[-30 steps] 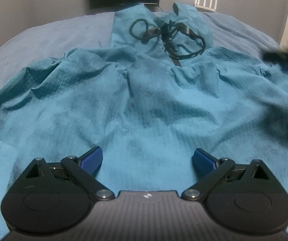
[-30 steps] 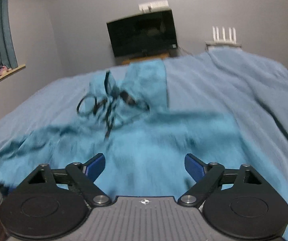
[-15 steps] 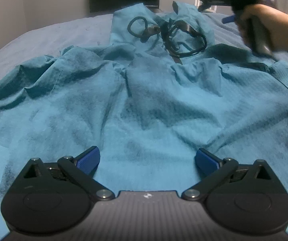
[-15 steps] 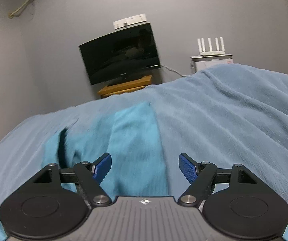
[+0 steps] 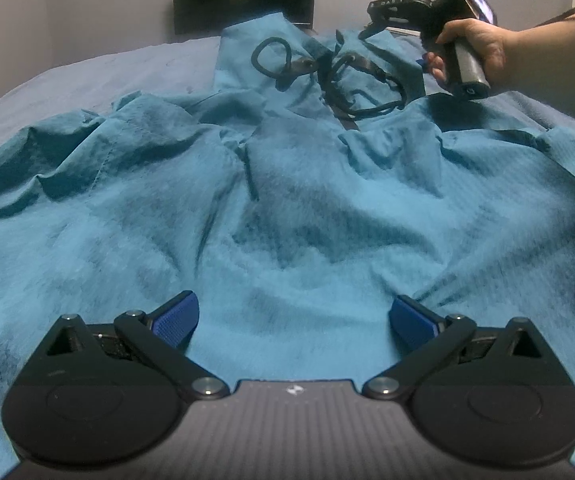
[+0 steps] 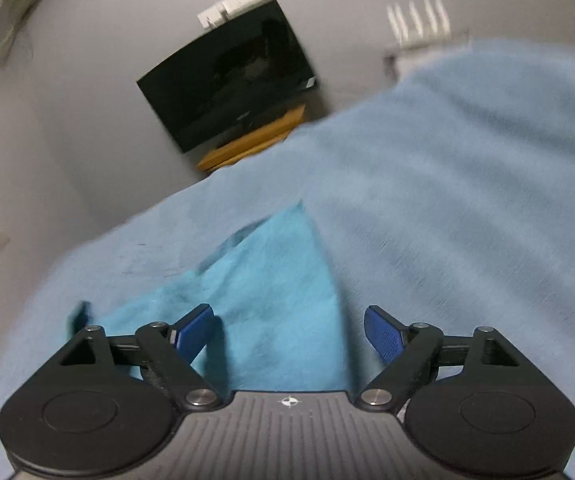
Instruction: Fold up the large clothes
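Note:
A large teal hooded jacket (image 5: 287,200) lies spread and wrinkled on the bed, hood at the far end with black drawcords (image 5: 351,80) looped on it. My left gripper (image 5: 293,320) is open and empty, low over the jacket's near hem. In the left wrist view a hand holds my right gripper (image 5: 427,12) above the hood's right side. In the right wrist view my right gripper (image 6: 289,330) is open and empty, just above the hood's tip (image 6: 271,280).
The bed is covered by a blue blanket (image 6: 467,200). Beyond its far end stand a black TV (image 6: 227,80) on a wooden stand (image 6: 255,140) and a white router (image 6: 419,24), against a grey wall.
My right gripper has travelled from the jacket's right side up to the hood and tilted. The left gripper has stayed over the near hem.

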`<action>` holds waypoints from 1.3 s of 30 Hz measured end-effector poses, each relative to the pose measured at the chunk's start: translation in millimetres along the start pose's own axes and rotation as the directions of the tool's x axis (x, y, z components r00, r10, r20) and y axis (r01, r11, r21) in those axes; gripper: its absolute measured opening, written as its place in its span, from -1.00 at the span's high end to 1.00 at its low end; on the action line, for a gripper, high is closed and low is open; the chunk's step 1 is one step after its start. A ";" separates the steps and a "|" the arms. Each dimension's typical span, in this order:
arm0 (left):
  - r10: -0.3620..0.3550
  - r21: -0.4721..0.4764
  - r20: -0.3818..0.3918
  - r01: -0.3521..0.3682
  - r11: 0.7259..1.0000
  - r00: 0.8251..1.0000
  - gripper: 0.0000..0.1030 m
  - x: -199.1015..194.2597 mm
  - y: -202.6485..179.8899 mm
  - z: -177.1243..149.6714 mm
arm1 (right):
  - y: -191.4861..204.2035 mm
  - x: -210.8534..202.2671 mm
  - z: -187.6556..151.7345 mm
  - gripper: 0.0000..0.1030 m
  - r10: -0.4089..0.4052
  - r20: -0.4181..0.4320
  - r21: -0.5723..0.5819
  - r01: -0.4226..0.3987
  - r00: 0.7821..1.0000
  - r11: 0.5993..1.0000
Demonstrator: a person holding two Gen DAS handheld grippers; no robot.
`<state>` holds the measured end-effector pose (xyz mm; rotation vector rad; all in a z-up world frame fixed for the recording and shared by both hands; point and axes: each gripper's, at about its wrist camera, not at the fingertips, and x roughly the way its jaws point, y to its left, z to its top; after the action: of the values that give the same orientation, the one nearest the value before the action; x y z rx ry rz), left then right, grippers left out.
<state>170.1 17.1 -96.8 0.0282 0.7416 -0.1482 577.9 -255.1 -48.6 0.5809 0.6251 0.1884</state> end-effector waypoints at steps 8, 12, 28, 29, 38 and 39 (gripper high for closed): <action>-0.012 -0.003 0.007 0.012 1.000 1.000 -1.00 0.8 1.9 -0.3 | 21.7 -25.1 -1.5 0.81 0.184 0.069 -0.099 -0.176 0.981 0.979; -0.019 -0.006 0.007 0.019 1.000 1.000 -1.00 0.6 4.0 0.2 | 33.9 -65.7 -5.1 0.83 0.273 0.105 -0.170 -0.254 0.956 0.952; -0.061 -0.039 -0.016 0.060 0.997 0.998 -1.00 -8.4 19.0 7.8 | 21.1 -280.8 -144.8 0.86 0.383 0.031 -0.307 -0.356 0.923 0.883; -0.066 -0.050 -0.017 0.065 0.997 0.998 -1.00 -10.5 21.7 8.6 | 18.3 -292.4 -159.3 0.86 0.363 0.013 -0.316 -0.341 0.932 0.886; 0.067 -0.196 0.023 -0.062 0.979 0.997 -1.00 -89.4 78.1 17.7 | -2.7 -358.3 -238.4 0.53 0.105 -0.042 -0.298 -0.112 0.994 0.948; 0.089 -0.227 0.028 -0.080 0.970 0.996 -1.00 -100.2 87.5 18.9 | -1.6 -364.0 -239.5 0.32 0.090 -0.040 -0.288 -0.097 0.995 0.953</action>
<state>122.5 114.7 -17.6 -0.1595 0.7145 0.0180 143.0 -269.7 -26.2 0.3249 0.5831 0.3711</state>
